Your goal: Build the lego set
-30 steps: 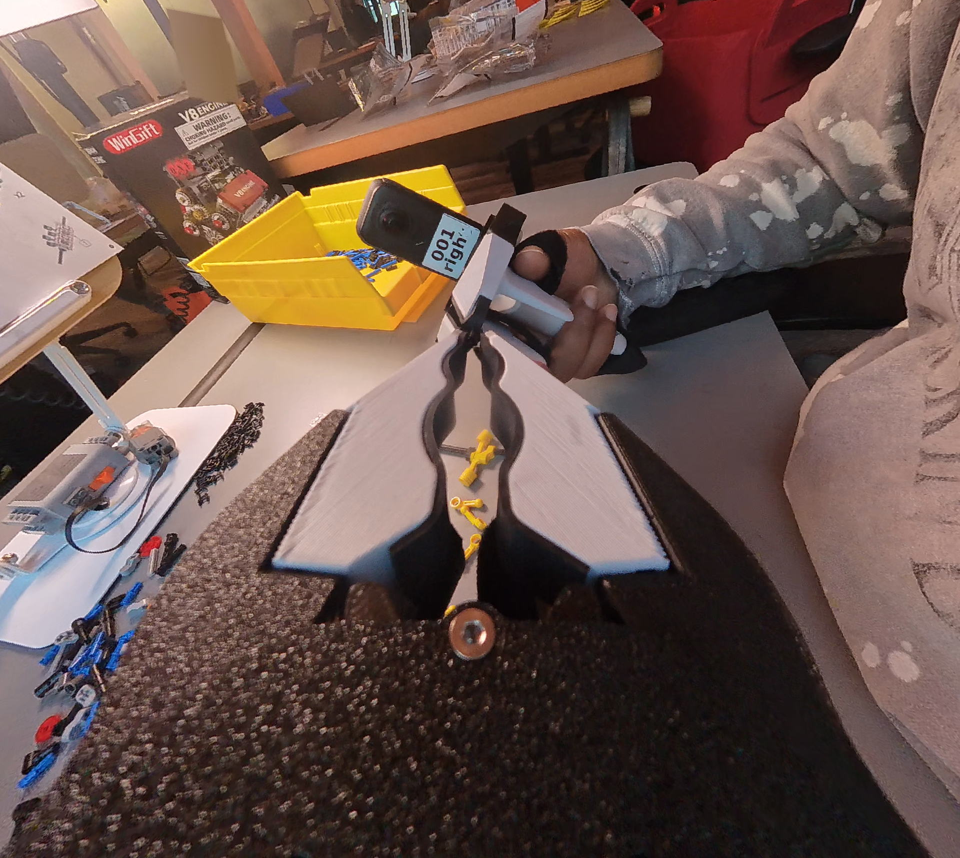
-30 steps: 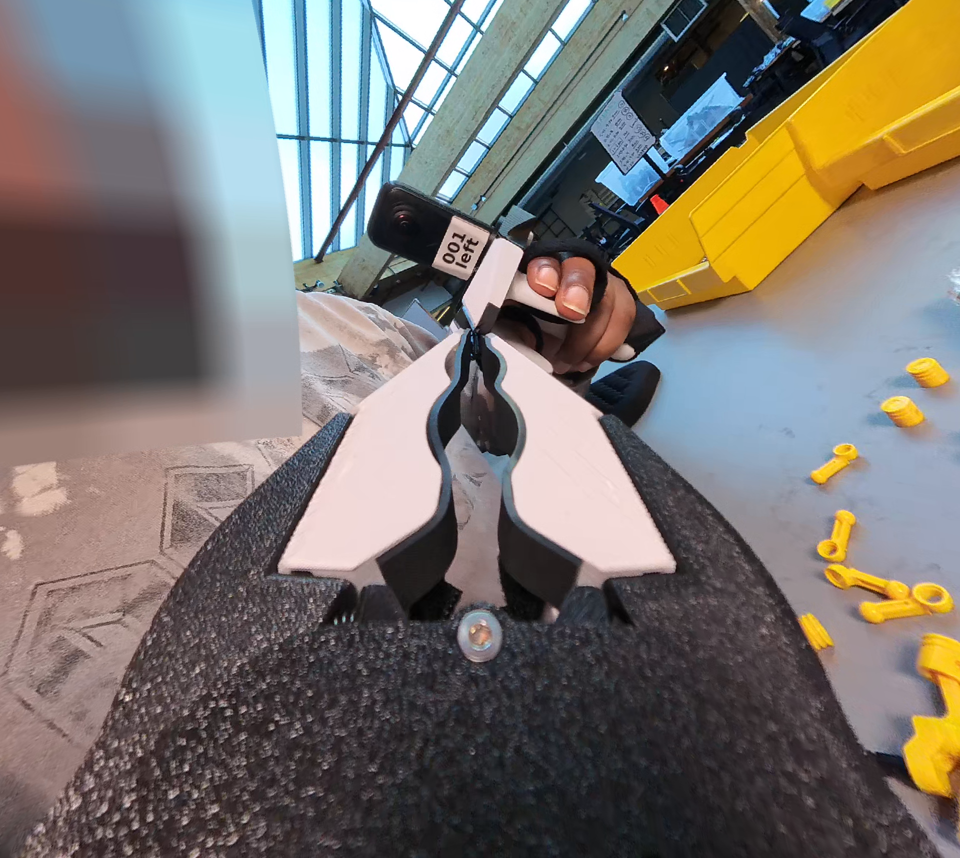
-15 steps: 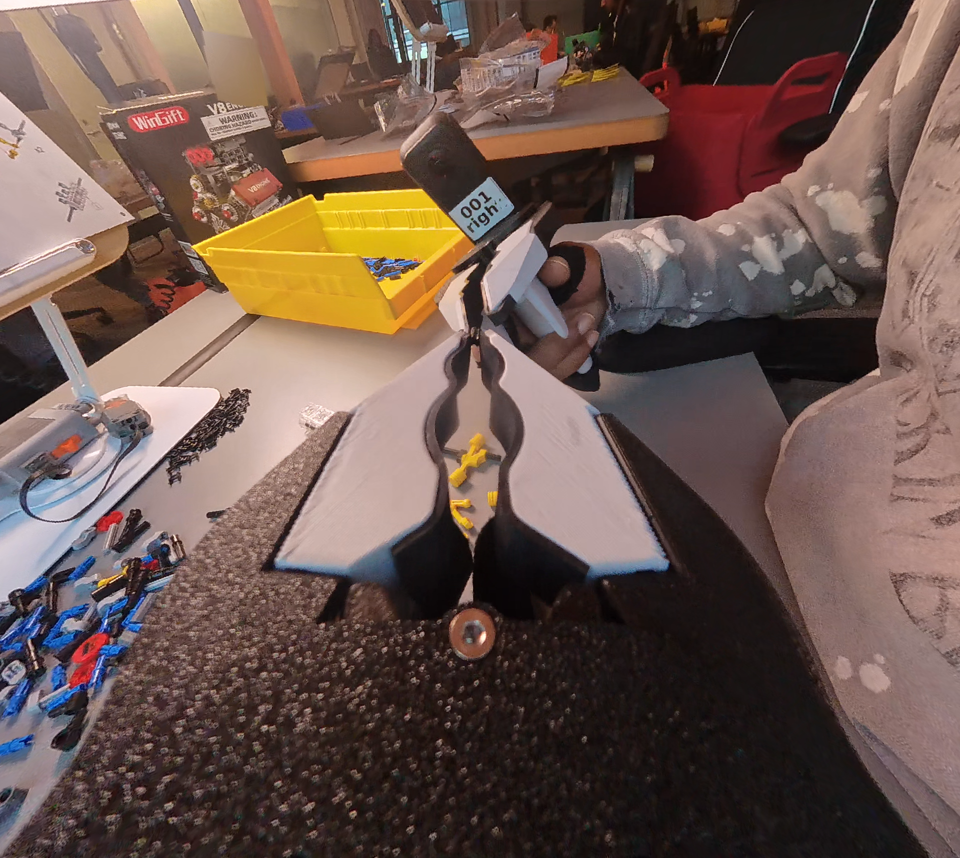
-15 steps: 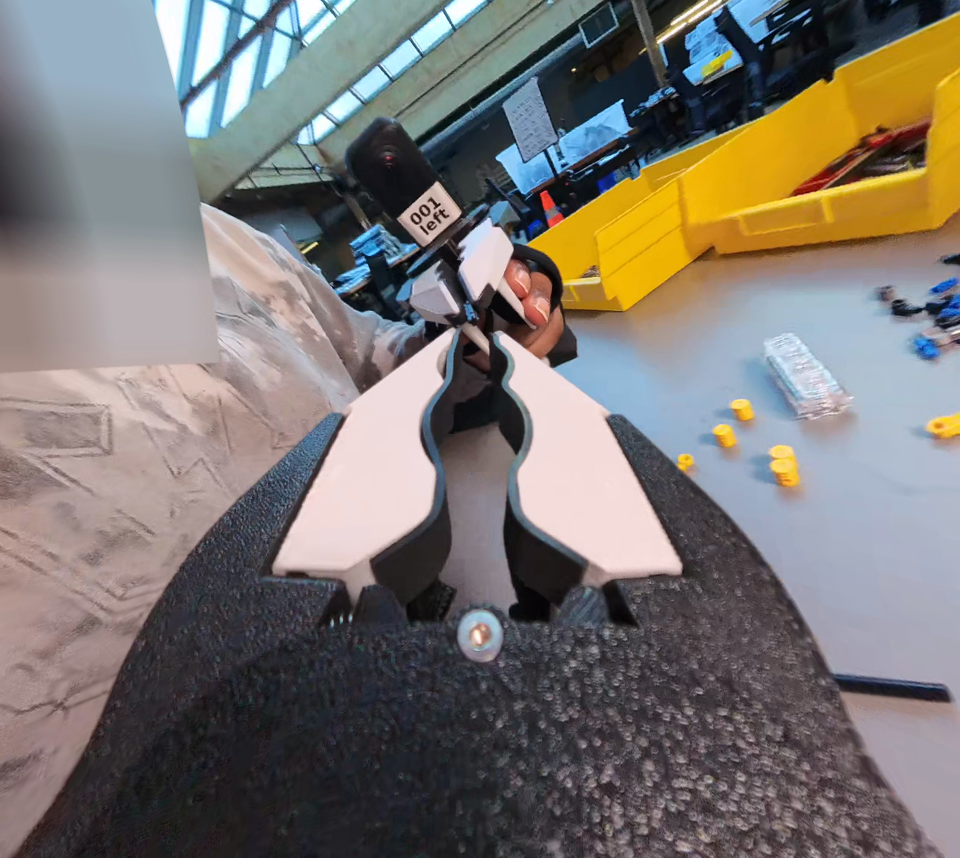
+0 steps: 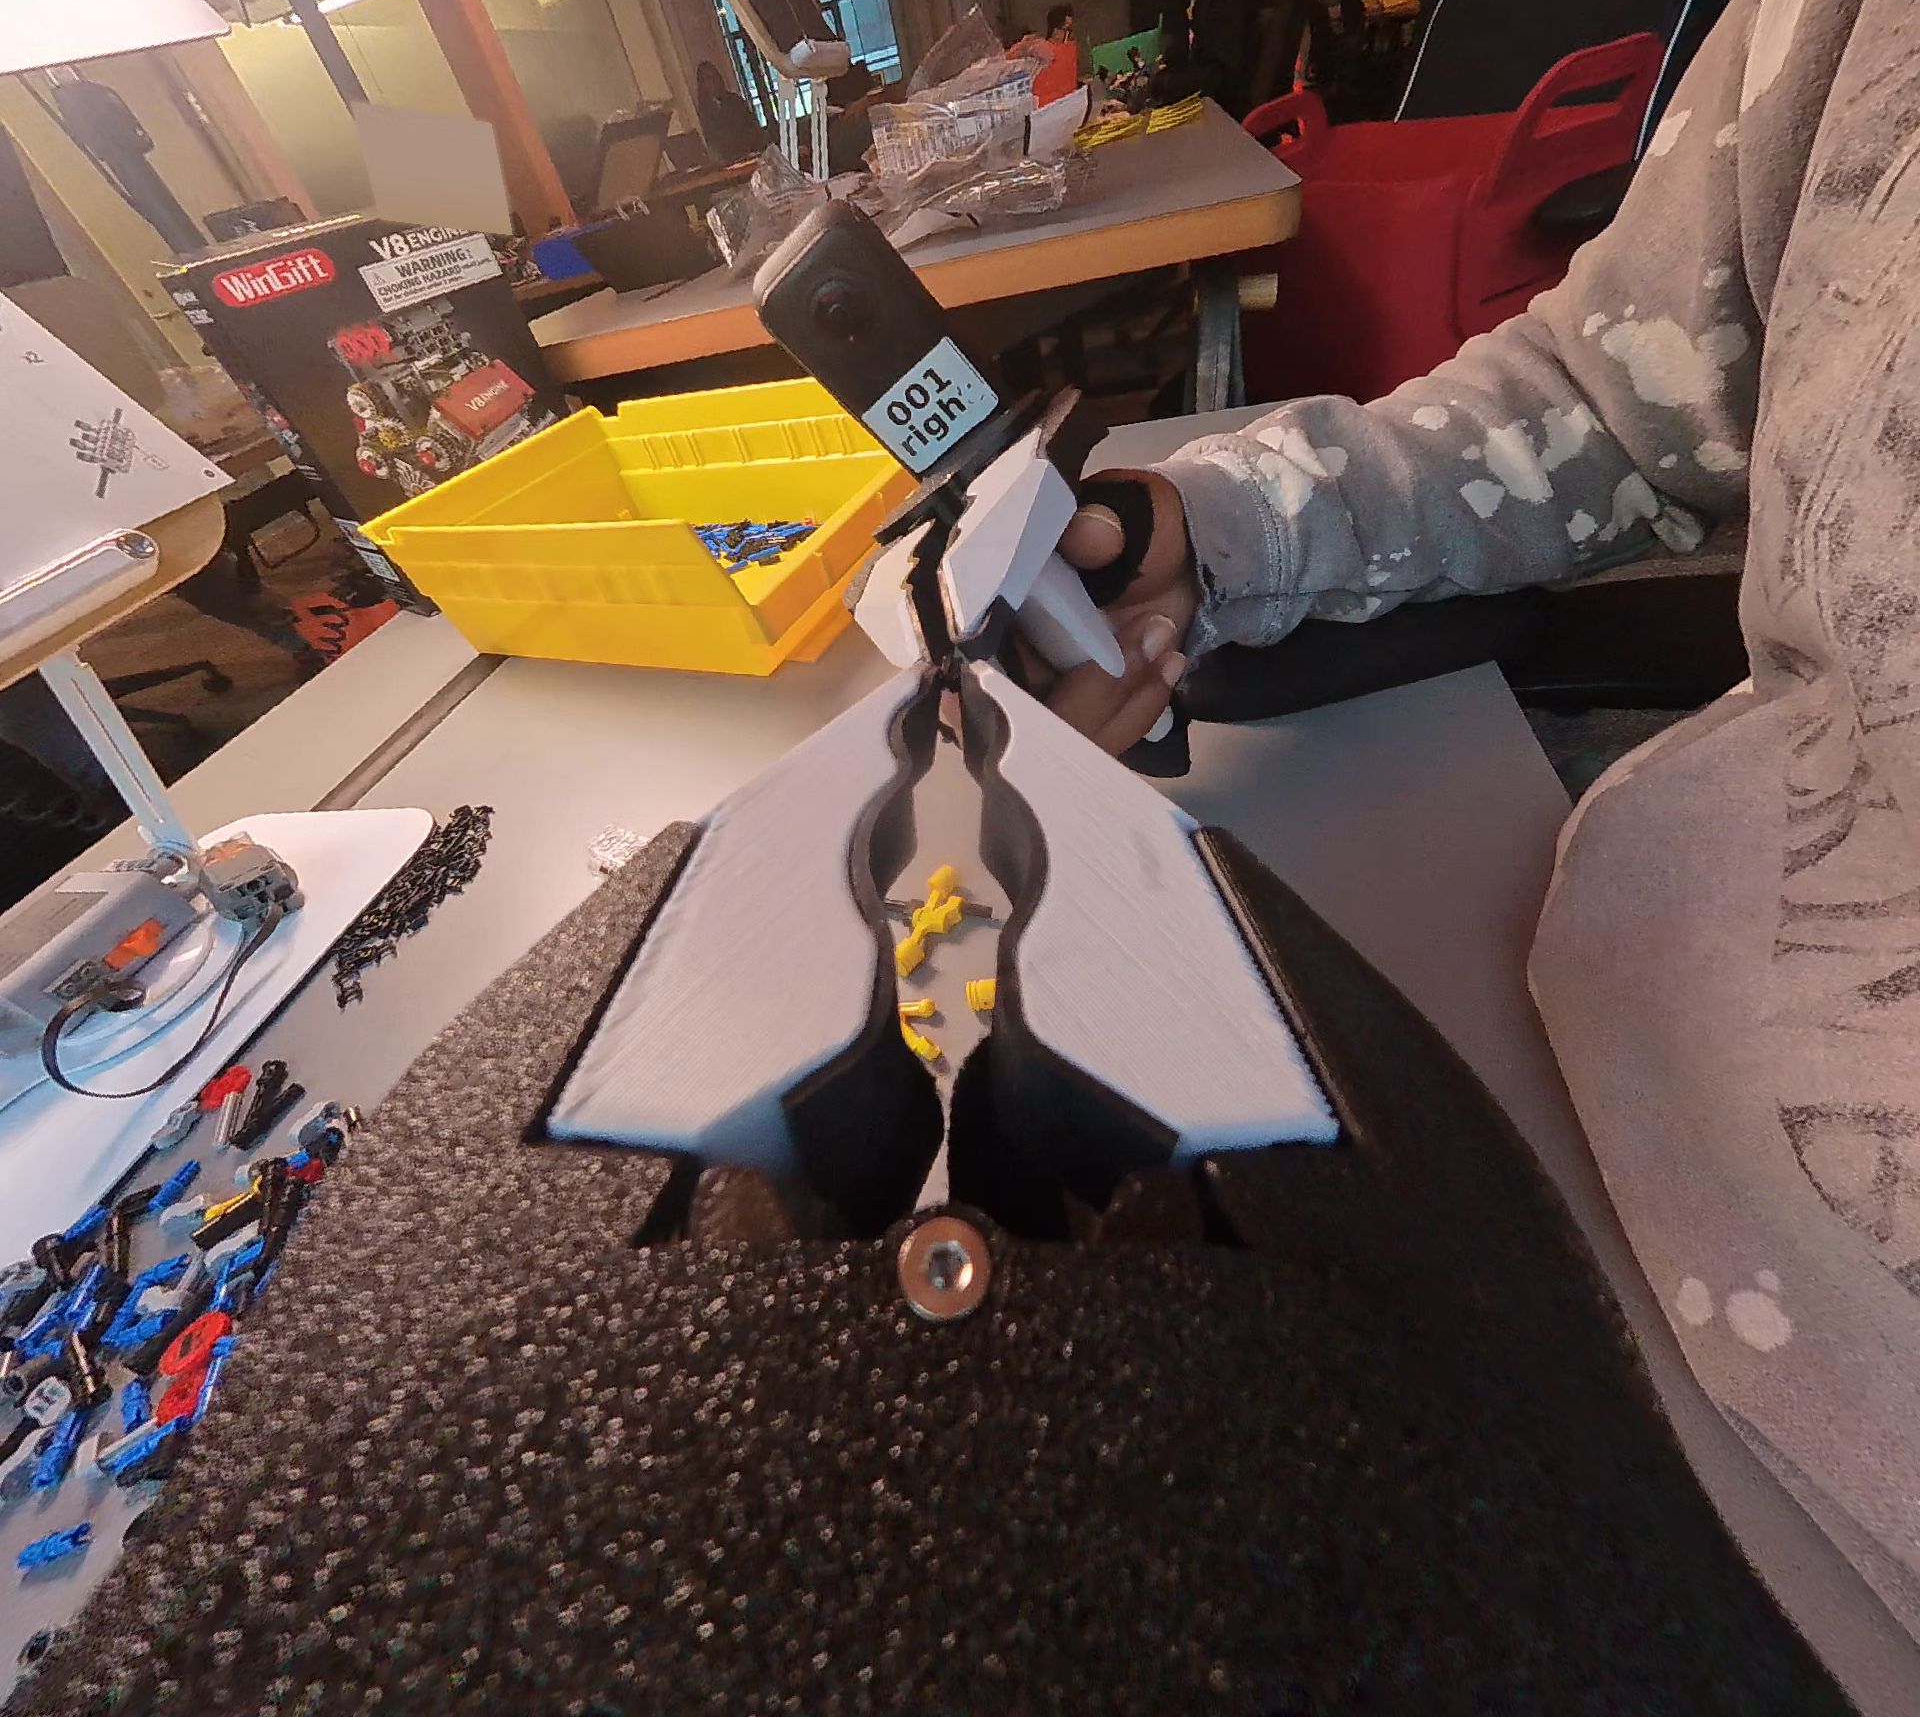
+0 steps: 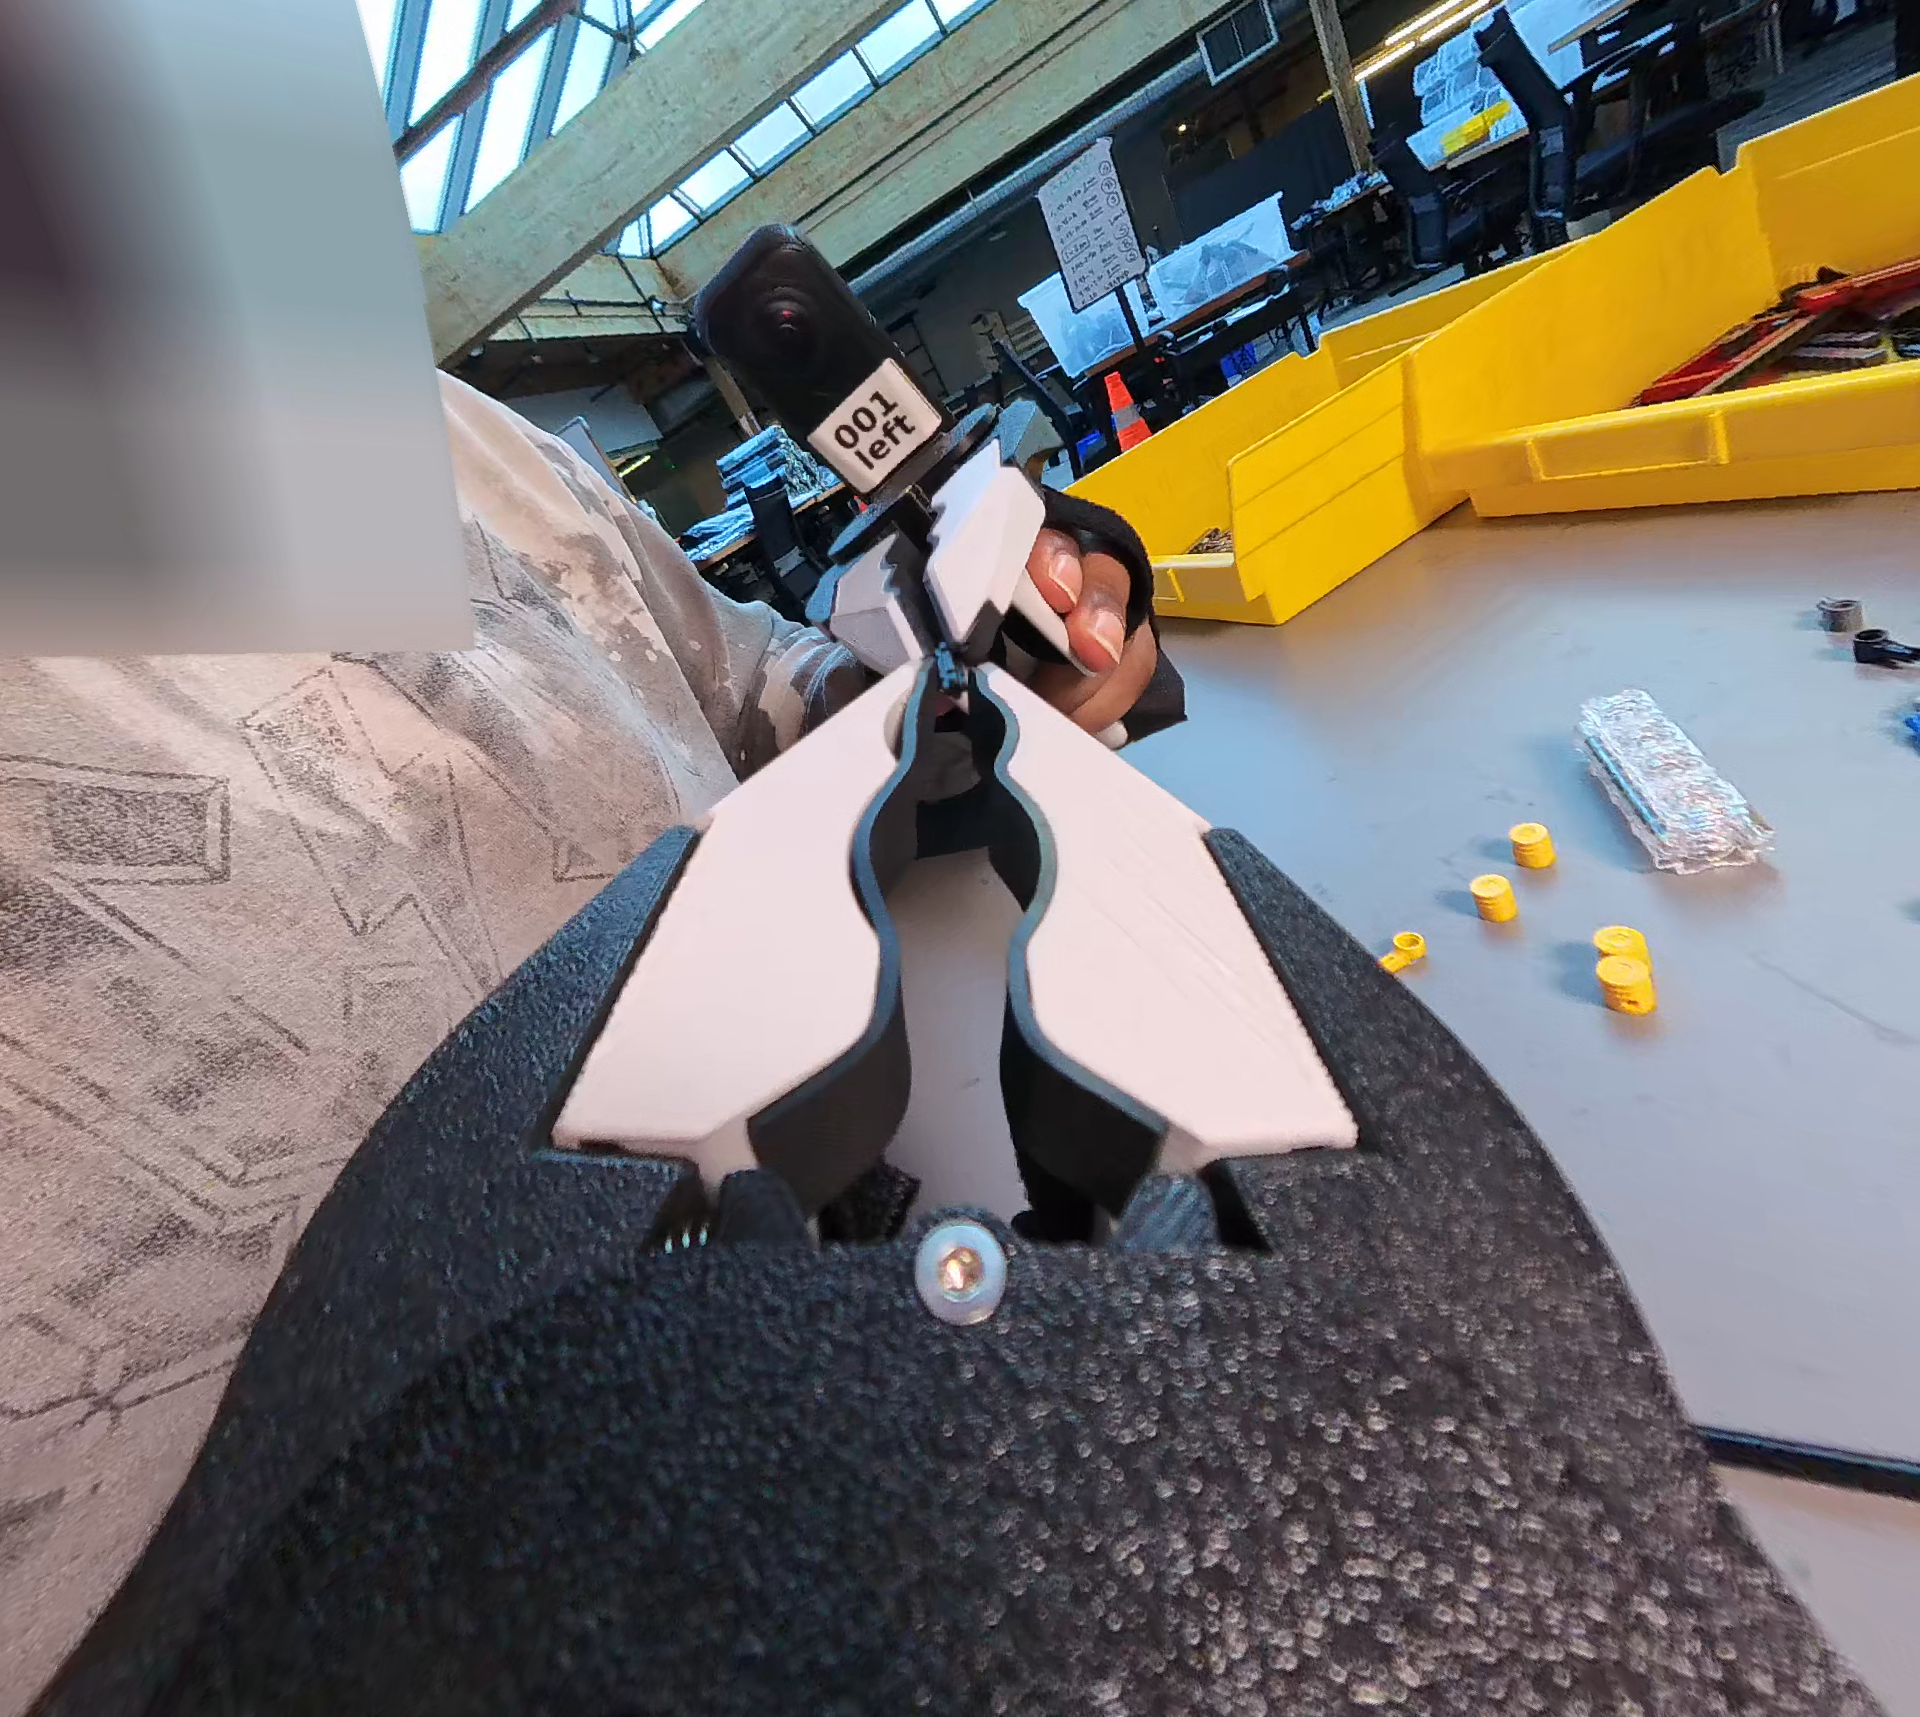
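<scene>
On my left wrist view I see a yellow bin (image 5: pixel 623 566) at centre left on the grey bench (image 5: pixel 1382 846), a printed box (image 5: pixel 395 358) behind it, and blue, red and black small parts (image 5: pixel 145 1293) at lower left. My right wrist view shows yellow bins (image 6: pixel 1558 431) at upper right, with small yellow cylinders (image 6: pixel 1621 971) and a clear packet (image 6: pixel 1662 784) at right.
</scene>
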{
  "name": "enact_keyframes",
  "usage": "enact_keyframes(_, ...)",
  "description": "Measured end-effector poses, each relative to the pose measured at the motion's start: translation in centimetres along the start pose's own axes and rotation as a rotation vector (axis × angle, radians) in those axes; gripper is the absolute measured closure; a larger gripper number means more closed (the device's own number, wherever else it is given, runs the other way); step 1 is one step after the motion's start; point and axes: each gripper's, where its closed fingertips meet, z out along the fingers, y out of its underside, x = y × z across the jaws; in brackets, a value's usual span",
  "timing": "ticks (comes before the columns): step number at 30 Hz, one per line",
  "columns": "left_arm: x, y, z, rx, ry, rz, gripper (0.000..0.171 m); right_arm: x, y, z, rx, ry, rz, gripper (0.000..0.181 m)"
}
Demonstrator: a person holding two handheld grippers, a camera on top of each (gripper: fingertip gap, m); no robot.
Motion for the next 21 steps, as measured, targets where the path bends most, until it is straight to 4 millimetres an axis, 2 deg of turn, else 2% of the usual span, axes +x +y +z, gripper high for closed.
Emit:
enact_keyframes(7, 0.23, -0.04, 0.18, 0.014, 0.002, 0.001, 0.168, -0.2, 0.02, 0.0, -0.006, -0.003, -0.026, 0.178)
enact_keyframes(14, 0.32, -0.38, 0.06, 0.084, 0.091, -0.268, 0.167, -0.42, -0.22, 0.13, -0.03, 0.087, -0.276, 0.177)
enact_keyframes(21, 0.79, -0.53, -0.06, 0.118, 0.125, -0.343, 0.168, -0.83, 0.1, 0.26, -0.05, 0.074, -0.306, 0.177)
